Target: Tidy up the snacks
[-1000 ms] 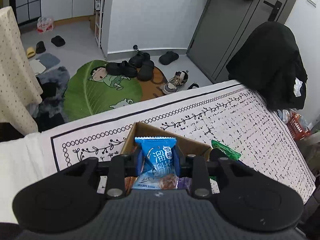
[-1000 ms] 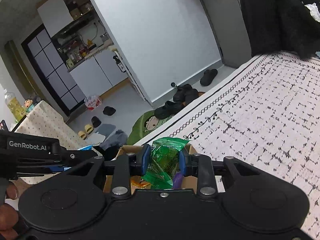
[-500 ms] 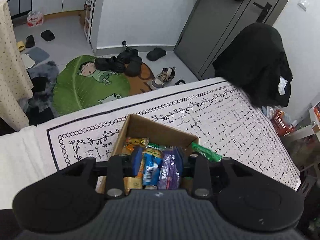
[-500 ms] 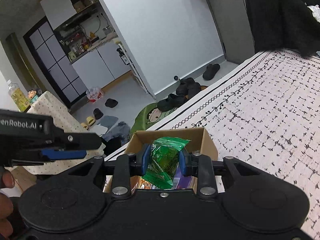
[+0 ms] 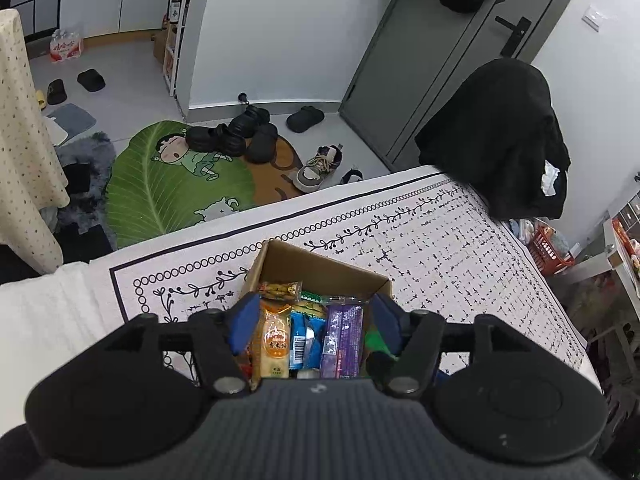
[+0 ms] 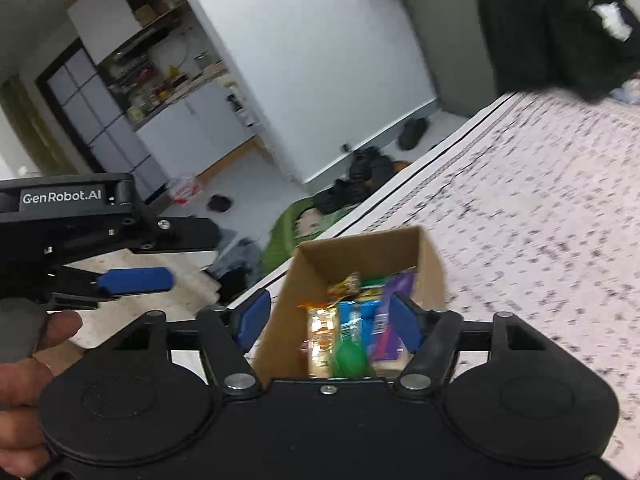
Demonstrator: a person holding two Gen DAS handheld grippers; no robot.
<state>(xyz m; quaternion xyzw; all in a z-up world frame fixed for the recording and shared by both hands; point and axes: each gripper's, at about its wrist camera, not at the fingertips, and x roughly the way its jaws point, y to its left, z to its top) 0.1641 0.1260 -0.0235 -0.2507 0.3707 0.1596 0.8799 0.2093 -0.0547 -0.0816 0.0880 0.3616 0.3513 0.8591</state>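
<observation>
**Both jaws spread over the snack box**

Left wrist view: my left gripper point(image 5: 314, 322) hangs above the cardboard box point(image 5: 320, 266), which sits on the patterned tablecloth point(image 5: 440, 248). Its jaws have just been opening and now stand apart with nothing pinched; the blue pads point(image 5: 244, 320) touch none of the packets. Framed between the jaws, down in the box, lie an orange packet point(image 5: 275, 342), a blue packet point(image 5: 304, 340) and a purple packet point(image 5: 342, 338), side by side. Just past the jaw tips, toward the box's far wall, sits a small yellow-and-red packet point(image 5: 278, 289). A bit of green wrapper point(image 5: 376, 340) shows behind the right-hand jaw.

Right wrist view: this frame is motion-blurred. My right gripper point(image 6: 326, 322) is also over the box point(image 6: 360, 248), and its jaws have just been opening; they are wide apart and grip nothing. Below and between them a green packet point(image 6: 350, 356) rests on top of the others inside the box, clear of both pads. Off to the left of the jaws I see the left gripper point(image 6: 132, 280) from the side, with the person's hand point(image 6: 24, 376) beneath it.
</observation>
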